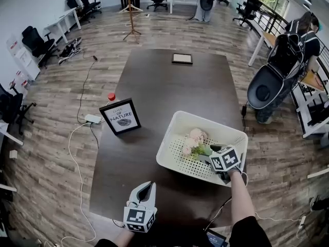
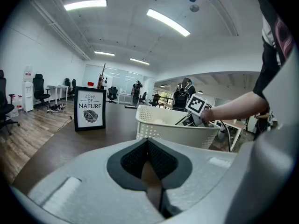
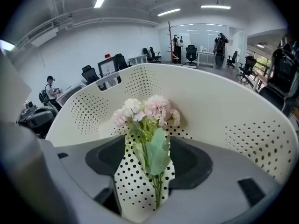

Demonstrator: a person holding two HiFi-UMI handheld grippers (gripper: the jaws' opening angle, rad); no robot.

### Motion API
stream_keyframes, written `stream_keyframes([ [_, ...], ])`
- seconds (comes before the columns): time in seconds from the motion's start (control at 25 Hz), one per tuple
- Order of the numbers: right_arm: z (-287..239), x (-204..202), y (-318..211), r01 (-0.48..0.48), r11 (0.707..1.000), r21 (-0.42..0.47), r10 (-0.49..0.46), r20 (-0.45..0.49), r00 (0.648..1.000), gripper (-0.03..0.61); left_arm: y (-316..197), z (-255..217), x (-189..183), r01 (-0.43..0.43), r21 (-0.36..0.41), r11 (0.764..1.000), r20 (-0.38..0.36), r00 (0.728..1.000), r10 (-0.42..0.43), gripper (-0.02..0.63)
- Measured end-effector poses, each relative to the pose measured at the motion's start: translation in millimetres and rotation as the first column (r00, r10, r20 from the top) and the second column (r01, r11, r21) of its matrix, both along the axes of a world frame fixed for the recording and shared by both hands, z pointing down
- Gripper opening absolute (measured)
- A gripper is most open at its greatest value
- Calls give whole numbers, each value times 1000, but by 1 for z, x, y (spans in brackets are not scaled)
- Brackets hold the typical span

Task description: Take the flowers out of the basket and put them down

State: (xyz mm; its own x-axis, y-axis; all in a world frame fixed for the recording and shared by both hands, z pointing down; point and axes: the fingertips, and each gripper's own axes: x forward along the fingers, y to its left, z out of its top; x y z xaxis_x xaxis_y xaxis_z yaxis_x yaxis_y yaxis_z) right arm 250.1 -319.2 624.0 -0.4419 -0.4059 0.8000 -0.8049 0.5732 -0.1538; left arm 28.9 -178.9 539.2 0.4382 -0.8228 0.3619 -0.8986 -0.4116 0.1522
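The bunch of pale pink flowers [image 1: 194,140] with green leaves lies inside the white perforated basket [image 1: 175,125] on the right part of the dark table [image 1: 154,81]. My right gripper [image 1: 208,156] reaches into the basket from its near right side. In the right gripper view the flowers [image 3: 145,113] sit between the open jaws, stems toward me, and the pads stand clear of them; my right gripper [image 3: 147,157] holds nothing. My left gripper [image 1: 145,189] hovers over the table's near edge, shut and empty. In the left gripper view my left gripper [image 2: 147,143] points toward the basket [image 2: 173,127].
A framed "Love of Nature" sign [image 1: 121,116] stands left of the basket, with a red cap [image 1: 111,96] behind it. A dark flat frame [image 1: 182,58] lies at the table's far end. A person with a backpack [image 1: 288,50] stands at the right. A power strip [image 1: 93,119] lies on the floor.
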Motion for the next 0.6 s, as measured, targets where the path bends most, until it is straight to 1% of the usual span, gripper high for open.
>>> stream_keyframes([
  [0.16,18,-1,4,31,999,-42,-32,-34,999,311,-2,3,-2,9,-13,1000,8,1000,-9,9],
  [0.44,28,-1,-3,28,999,-47,-30,-61,998,311,-1,8,3,-4,-26,1000,22,1000,5,9],
  [0.6,35,-1,-2,54,997,-60,-60,-97,993,311,-6,7,0,18,-44,999,-19,1000,-19,9],
])
